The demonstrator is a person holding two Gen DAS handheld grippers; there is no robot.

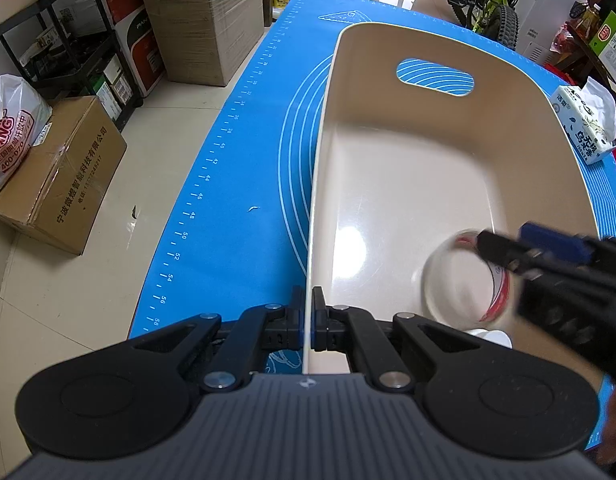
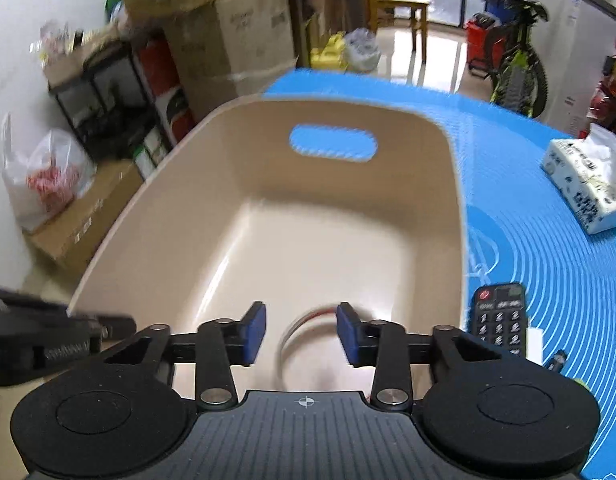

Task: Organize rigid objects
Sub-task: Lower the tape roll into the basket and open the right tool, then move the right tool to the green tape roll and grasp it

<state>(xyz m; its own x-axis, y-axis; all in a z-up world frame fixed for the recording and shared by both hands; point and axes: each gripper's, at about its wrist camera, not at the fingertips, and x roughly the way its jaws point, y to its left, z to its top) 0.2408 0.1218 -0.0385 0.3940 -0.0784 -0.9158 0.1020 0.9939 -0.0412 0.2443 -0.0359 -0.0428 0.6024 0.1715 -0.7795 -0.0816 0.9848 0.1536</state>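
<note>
Left gripper (image 1: 308,312) pinched on near left wall of beige bin (image 1: 388,64), right gripper (image 2: 300,334) spread apart over bin interior, blurred clear tape roll (image 1: 466,280) on bin floor beneath its fingers, remote control (image 2: 500,316) on blue mat (image 1: 235,184) just right of bin.

Tape roll (image 1: 466,280) inside bin (image 1: 428,80)

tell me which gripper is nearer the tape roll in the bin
Right. The right gripper hangs open just above the tape roll; the left gripper clamps the bin wall.
</note>
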